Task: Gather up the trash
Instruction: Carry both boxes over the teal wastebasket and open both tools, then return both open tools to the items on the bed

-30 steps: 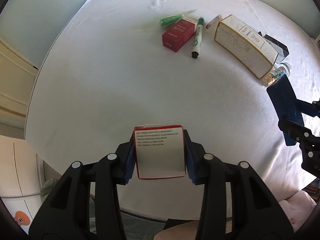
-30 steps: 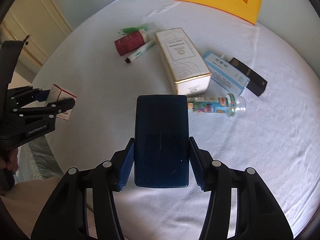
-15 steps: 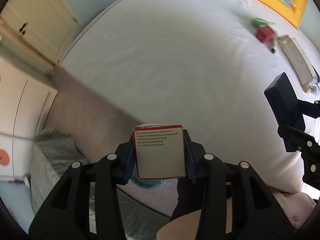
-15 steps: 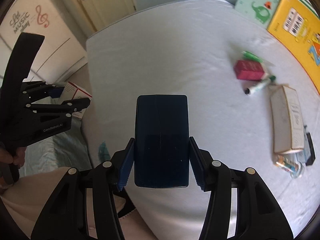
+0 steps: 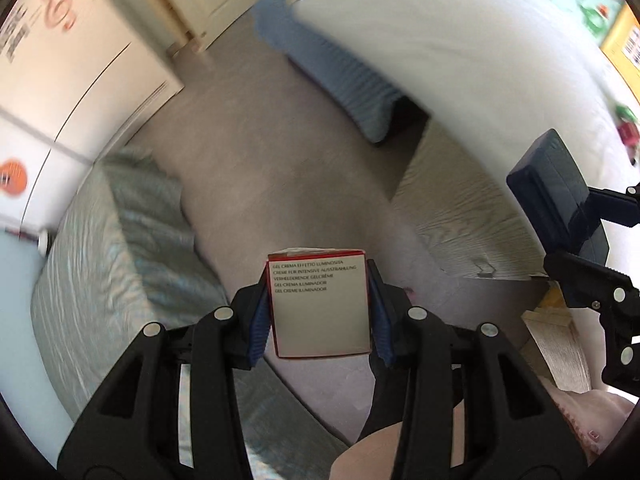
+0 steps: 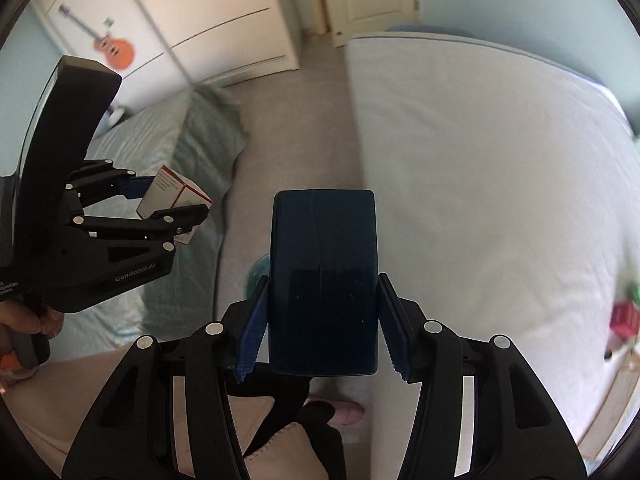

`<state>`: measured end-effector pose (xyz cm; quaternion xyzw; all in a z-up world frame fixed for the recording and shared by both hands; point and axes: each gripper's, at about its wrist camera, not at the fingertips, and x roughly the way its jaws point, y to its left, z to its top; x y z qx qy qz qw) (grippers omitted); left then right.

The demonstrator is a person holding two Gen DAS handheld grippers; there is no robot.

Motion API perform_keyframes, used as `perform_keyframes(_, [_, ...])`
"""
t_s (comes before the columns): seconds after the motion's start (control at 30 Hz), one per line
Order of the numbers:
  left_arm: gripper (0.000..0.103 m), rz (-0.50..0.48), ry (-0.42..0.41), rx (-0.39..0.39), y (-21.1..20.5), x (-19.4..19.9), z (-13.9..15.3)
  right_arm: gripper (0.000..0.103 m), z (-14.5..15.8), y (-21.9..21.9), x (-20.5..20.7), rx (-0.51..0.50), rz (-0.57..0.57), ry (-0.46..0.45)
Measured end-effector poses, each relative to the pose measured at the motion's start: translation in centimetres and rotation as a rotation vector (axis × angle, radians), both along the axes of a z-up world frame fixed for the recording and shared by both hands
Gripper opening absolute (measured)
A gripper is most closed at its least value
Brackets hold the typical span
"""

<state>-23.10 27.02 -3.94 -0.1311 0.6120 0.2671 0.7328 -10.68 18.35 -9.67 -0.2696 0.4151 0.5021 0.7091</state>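
Note:
My left gripper (image 5: 318,312) is shut on a small white cream box (image 5: 320,304) with red edges and printed lines of text. It hangs over the grey floor (image 5: 280,152) between two beds. The right wrist view shows that same box (image 6: 172,196) held at the left by the left gripper (image 6: 176,204). My right gripper (image 6: 323,320) is shut on a dark blue box (image 6: 323,280), which stands upright between the blue pads. In the left wrist view the dark blue box (image 5: 560,196) shows at the right edge.
The white bed (image 6: 500,200) with leftover items, a red box (image 6: 624,318) among them, lies to the right. A second bed with a grey-green cover (image 5: 104,248) lies to the left. White wardrobes (image 6: 168,12) and a door stand behind. A person's legs (image 6: 100,392) show below.
Both grippers have swung left, off the white bed and over the floor gap, rolling as they went. Each keeps its box. The items on the bed have slid to the right edge of view.

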Motion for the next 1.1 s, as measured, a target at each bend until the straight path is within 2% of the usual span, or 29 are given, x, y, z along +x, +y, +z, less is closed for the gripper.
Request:
perform_keyframes(0.33, [0.040,0.214,0.030,-0.031,2.8,-4.9,-2.2,0.053,-2.2,6.0,-3.8,-0.078,0.267,0.020])
perform_keyframes(0.6, [0.041,0.293,0.020,-0.050,4.7,-6.7,-2.5,0.053,-2.4,7.4,-6.1,-0.096,0.356,0.021])
perform_keyframes(0.63, [0.050,0.292,0.016,-0.052,4.8,-6.7,-2.5,0.054,-2.3,7.6,-6.0,-0.090,0.360,0.023])
perform_keyframes(0.67, [0.063,0.294,0.021,-0.054,5.1,-6.7,-2.6,0.065,-2.4,8.1,-6.1,-0.084,0.358,0.023])
perform_keyframes(0.7, [0.084,0.300,0.019,-0.044,5.4,-6.8,-2.7,0.077,-2.7,8.4,-5.7,-0.070,0.354,0.022])
perform_keyframes(0.73, [0.087,0.305,0.015,-0.028,5.6,-6.8,-2.5,0.079,-2.7,8.6,-5.5,-0.055,0.347,0.021])
perform_keyframes(1.1, [0.089,0.283,0.017,-0.031,6.4,-6.3,-3.1,0.079,-2.2,8.5,-4.0,-0.055,0.278,0.021])
